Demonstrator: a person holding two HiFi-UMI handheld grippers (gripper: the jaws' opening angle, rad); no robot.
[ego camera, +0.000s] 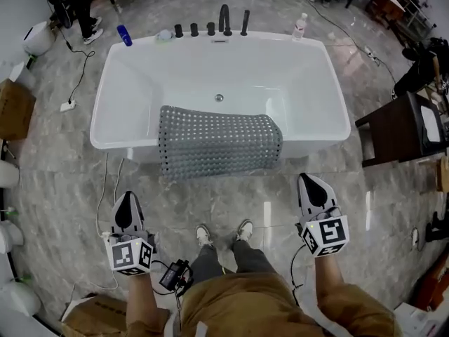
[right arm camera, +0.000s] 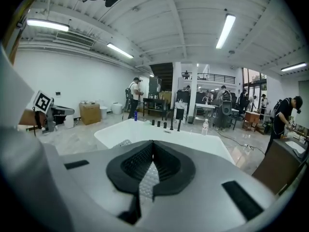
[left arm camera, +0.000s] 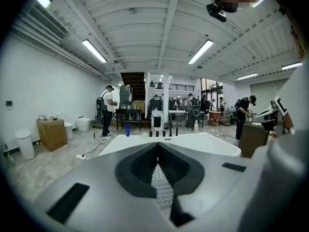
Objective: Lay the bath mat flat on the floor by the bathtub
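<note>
Bath mat (ego camera: 217, 142) draped over bathtub (ego camera: 309, 140) rim, left gripper (ego camera: 128, 196) and right gripper (ego camera: 309, 182) short of it, fingers (left arm camera: 166, 170) closed and empty; risk of bunching on the floor (ego camera: 270, 220) if tugged unevenly.

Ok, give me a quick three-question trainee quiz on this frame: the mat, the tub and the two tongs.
1. True or false: the left tongs and right tongs touch the bath mat.
2. The bath mat is: A held in the left tongs; B draped over the bathtub's near rim; C rolled up in the right tongs.
3. Fill in: both tongs' jaws are ____.
Key: 1 false, both hang apart from it; 2 B; 3 shut, with nothing between them.
</note>
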